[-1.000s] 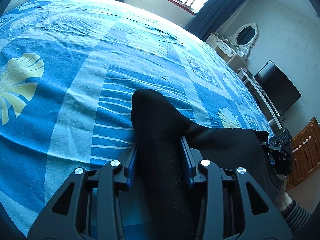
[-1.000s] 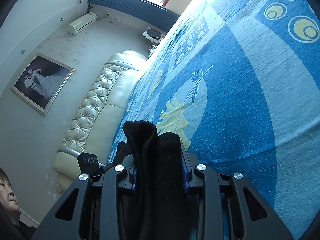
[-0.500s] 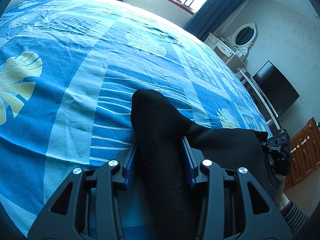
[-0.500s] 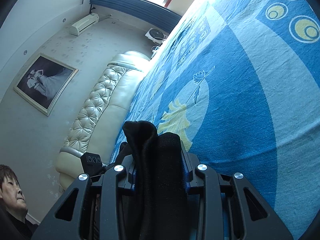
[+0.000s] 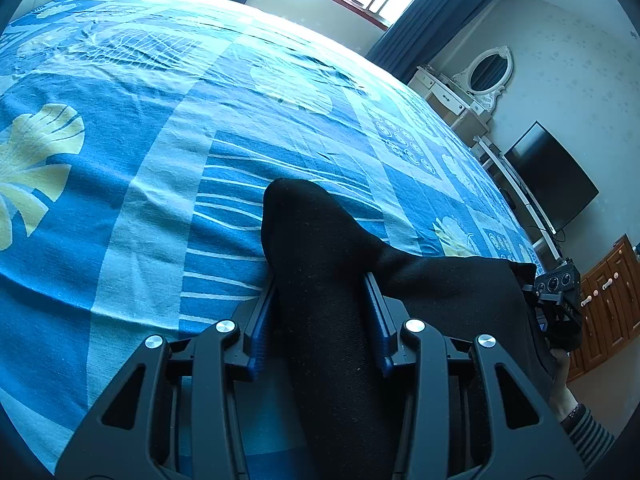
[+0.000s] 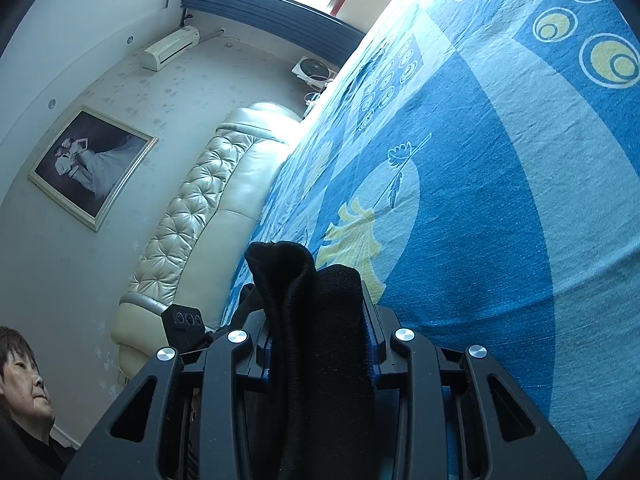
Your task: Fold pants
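Observation:
The black pants are bunched between the jaws of my left gripper, which is shut on them above the blue patterned bed sheet. The cloth stretches right toward the other gripper, seen at the right edge of the left wrist view. My right gripper is shut on another bunch of the black pants, held over the bed. The left gripper's camera block shows at lower left in the right wrist view.
A padded cream headboard runs along the bed's edge. A dressing table with mirror, a dark TV and wooden cabinets stand past the bed. A person's face is at lower left.
Both grippers keep their hold on the pants. The views shift only slightly; the left gripper has edged a little forward over the sheet.

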`<control>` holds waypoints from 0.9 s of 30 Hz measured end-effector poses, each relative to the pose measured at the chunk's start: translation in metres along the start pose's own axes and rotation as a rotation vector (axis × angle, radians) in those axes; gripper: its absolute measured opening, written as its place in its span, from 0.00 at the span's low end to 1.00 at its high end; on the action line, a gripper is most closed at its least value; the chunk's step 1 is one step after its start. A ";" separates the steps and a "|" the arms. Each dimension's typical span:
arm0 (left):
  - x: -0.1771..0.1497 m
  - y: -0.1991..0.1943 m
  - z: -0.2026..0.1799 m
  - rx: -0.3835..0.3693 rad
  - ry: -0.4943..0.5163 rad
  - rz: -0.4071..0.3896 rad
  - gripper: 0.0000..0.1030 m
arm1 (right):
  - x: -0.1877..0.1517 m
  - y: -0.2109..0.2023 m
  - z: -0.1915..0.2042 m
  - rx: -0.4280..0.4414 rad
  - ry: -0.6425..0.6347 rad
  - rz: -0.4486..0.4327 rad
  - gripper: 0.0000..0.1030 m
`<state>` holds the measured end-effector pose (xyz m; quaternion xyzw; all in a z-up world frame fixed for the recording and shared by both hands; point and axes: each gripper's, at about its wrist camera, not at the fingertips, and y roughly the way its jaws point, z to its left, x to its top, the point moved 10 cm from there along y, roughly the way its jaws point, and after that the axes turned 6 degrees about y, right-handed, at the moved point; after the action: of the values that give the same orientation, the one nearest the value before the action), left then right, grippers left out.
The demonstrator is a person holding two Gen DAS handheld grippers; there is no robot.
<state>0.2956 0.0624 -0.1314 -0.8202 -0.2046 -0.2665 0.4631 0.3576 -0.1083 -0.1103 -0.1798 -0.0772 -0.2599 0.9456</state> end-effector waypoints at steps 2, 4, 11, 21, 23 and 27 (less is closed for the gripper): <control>0.000 0.000 -0.001 -0.011 -0.003 -0.001 0.41 | 0.000 0.000 0.001 0.010 0.003 0.001 0.34; 0.001 -0.002 -0.003 -0.052 -0.016 -0.007 0.54 | 0.001 -0.002 0.004 0.030 0.009 0.003 0.36; -0.005 -0.040 -0.007 -0.171 -0.136 -0.051 0.90 | 0.010 -0.032 0.016 0.104 0.142 -0.097 0.71; -0.064 -0.080 -0.014 -0.108 -0.190 -0.004 0.94 | -0.042 -0.116 0.012 -0.146 0.101 -0.128 0.82; -0.075 -0.084 -0.020 -0.081 -0.163 0.005 0.94 | -0.053 -0.126 0.009 -0.137 0.129 -0.131 0.82; -0.090 -0.089 -0.027 -0.087 -0.156 0.020 0.94 | -0.064 -0.132 0.013 -0.124 0.144 -0.142 0.83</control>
<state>0.1677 0.0742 -0.1185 -0.8597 -0.2202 -0.2059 0.4125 0.2338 -0.1795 -0.0744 -0.2127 -0.0053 -0.3426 0.9151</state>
